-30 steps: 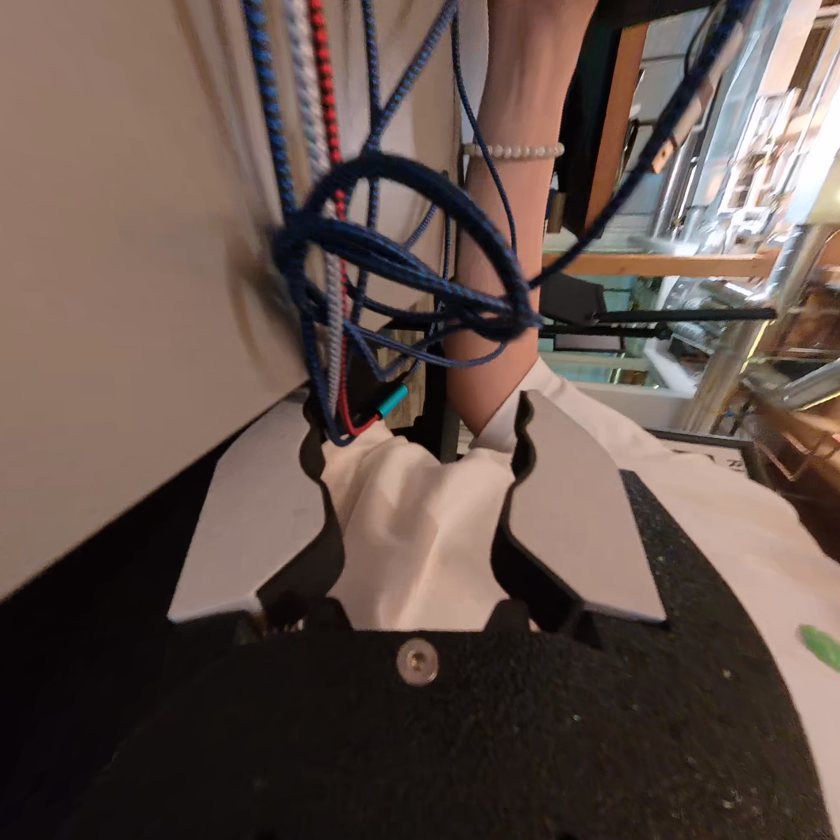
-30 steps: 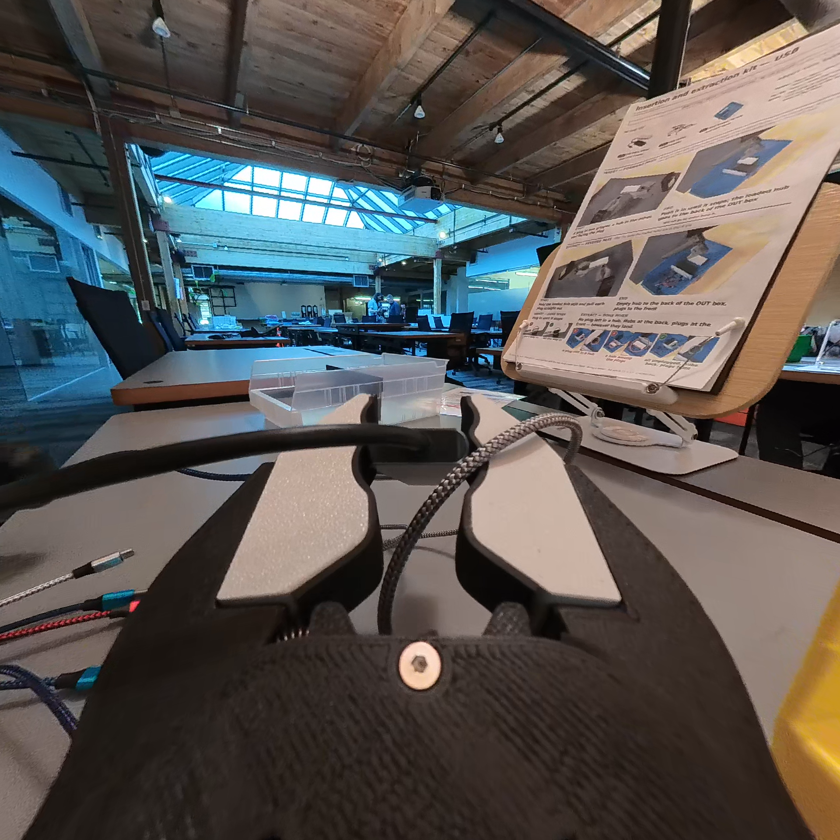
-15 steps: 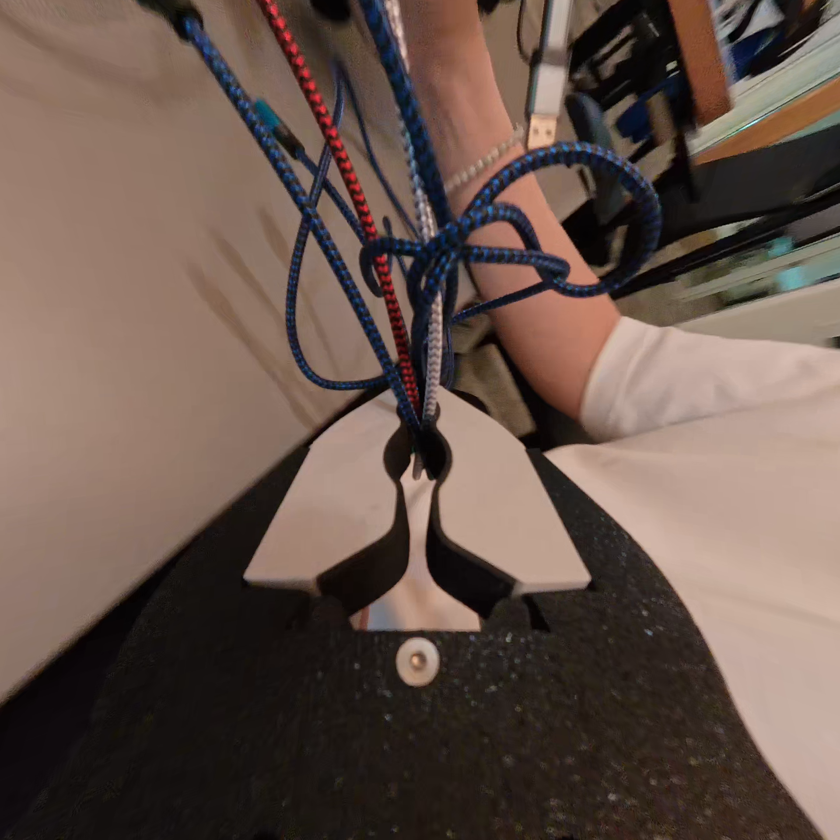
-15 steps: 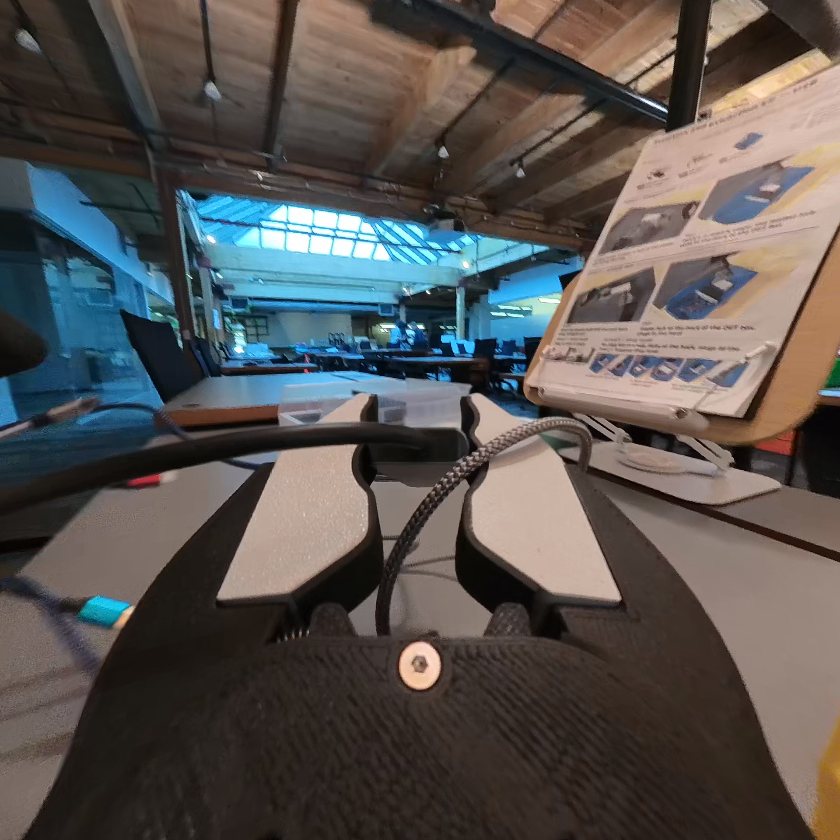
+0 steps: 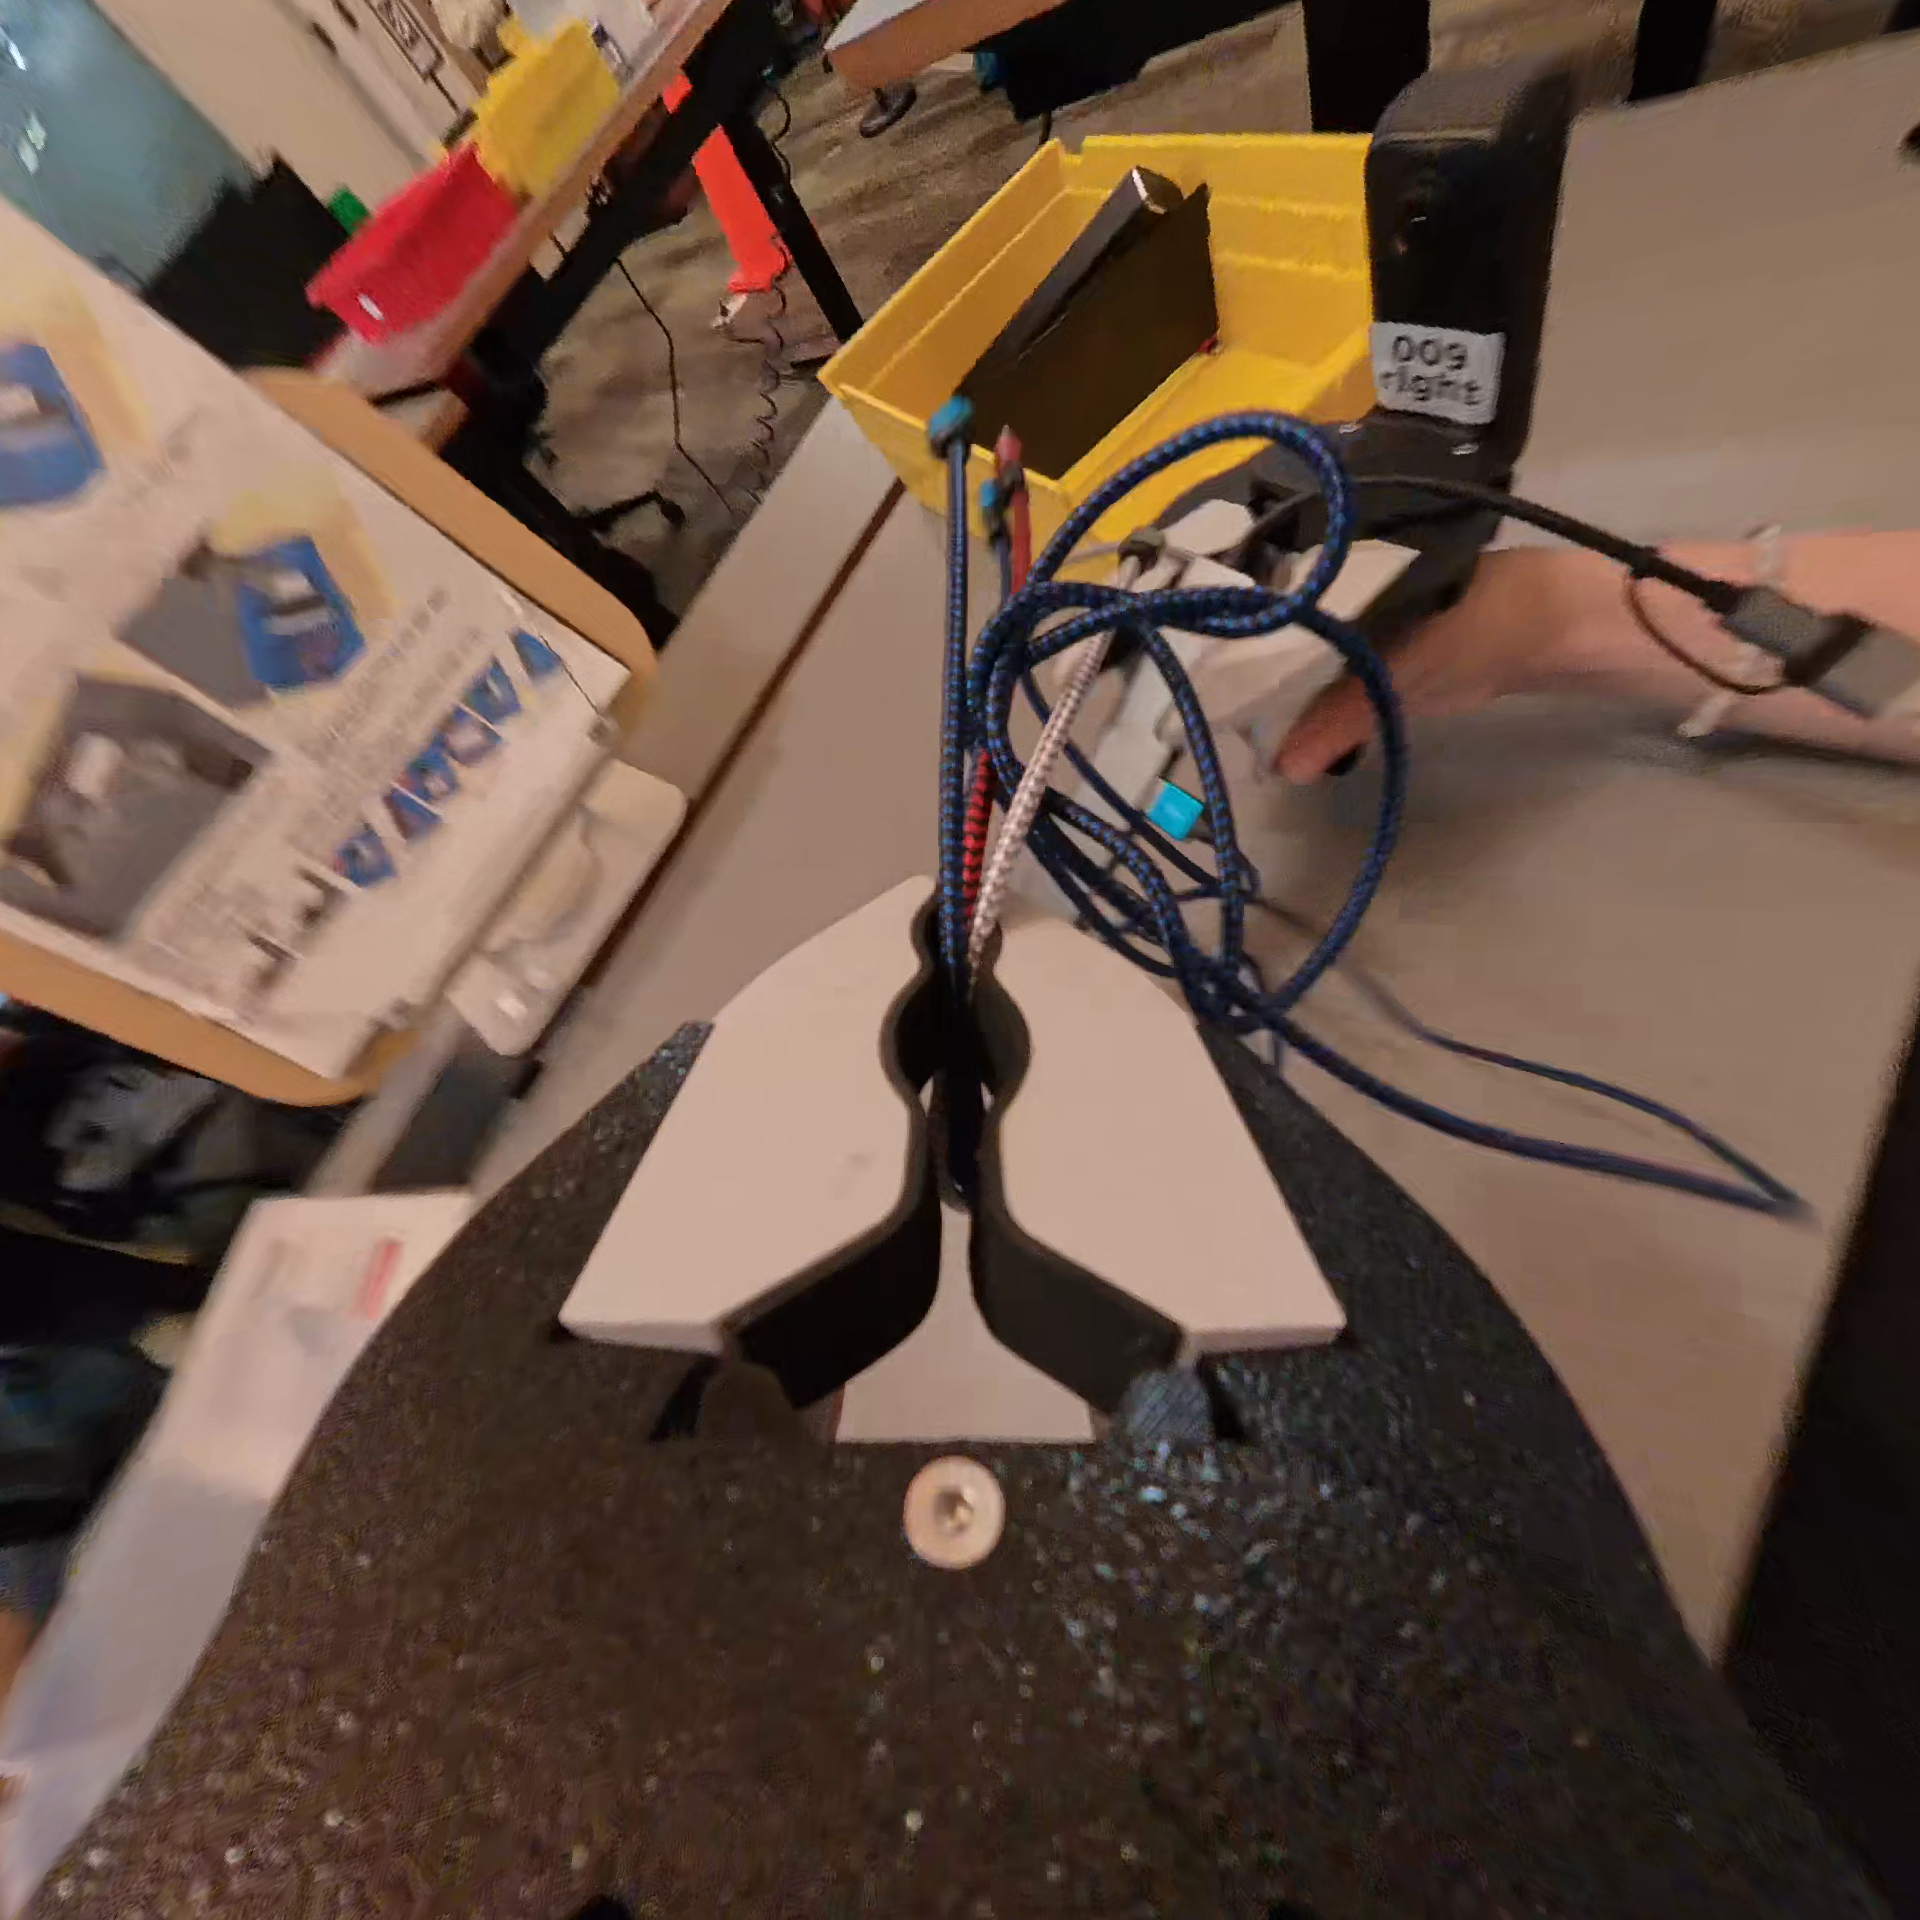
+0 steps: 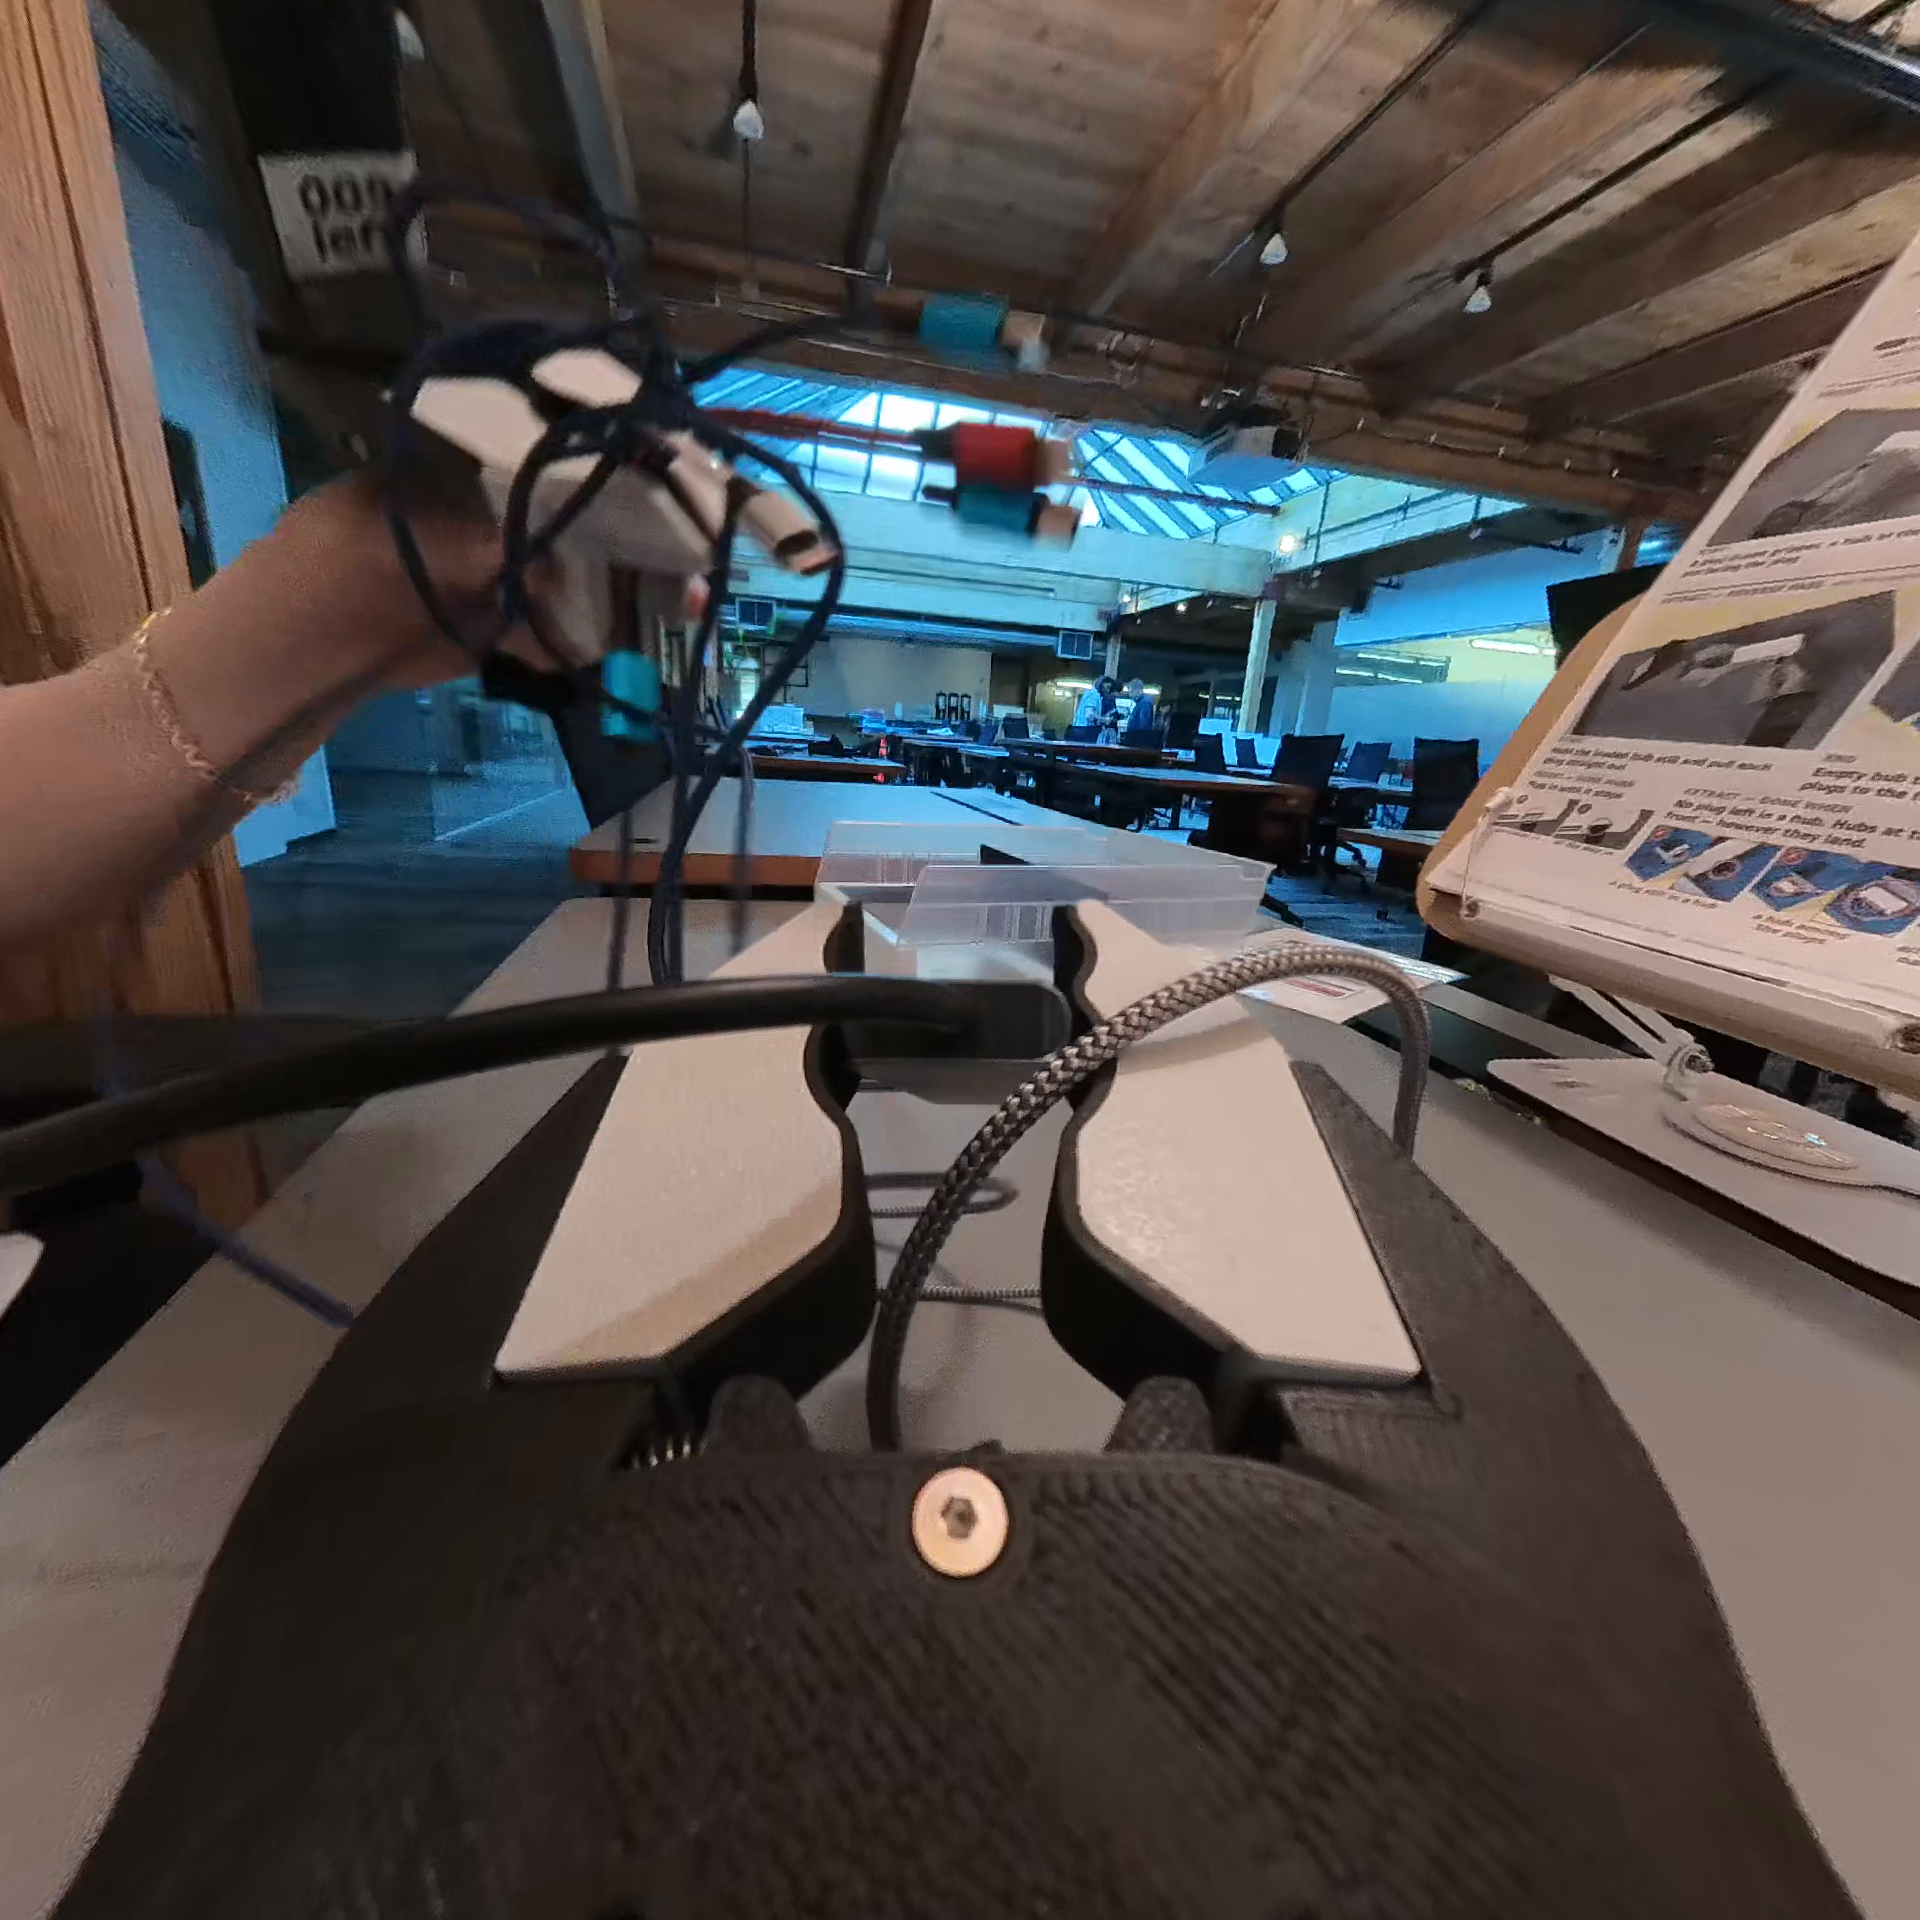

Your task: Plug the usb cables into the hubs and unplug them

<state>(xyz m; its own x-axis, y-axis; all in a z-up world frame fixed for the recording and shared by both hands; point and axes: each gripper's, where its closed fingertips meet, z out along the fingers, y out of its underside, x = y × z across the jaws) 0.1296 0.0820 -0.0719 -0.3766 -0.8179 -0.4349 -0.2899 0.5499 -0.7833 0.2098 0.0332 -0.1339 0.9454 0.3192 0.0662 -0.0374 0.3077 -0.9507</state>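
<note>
My left gripper [image 5: 961,935] is shut on a bundle of braided USB cables [image 5: 1226,613], blue, red and grey, held above the grey table [image 5: 1558,1039]. Their red and teal plugs [image 6: 987,452] dangle in the air in the right wrist view, under the left gripper [image 6: 623,468] at upper left. My right gripper [image 6: 956,935] is shut on a grey hub [image 6: 966,1060]. A black cable [image 6: 416,1039] leaves the hub to the left. A grey braided cable [image 6: 1039,1101] loops from the hub back between the fingers. The right gripper [image 5: 1174,665] also shows behind the bundle.
A yellow bin [image 5: 1288,239] holding a black flat piece [image 5: 1101,343] stands at the table's far side. An instruction sheet on a wooden stand [image 6: 1714,727] is on the right. A clear plastic box [image 6: 1039,873] sits ahead of the hub. A wooden post [image 6: 62,520] is at left. Spacing between my two grippers at the tips: around 12 cm.
My left gripper closed on the cable bundle at the table's edge, then lifted it up over the table. The right gripper stayed shut on the hub and barely moved.
</note>
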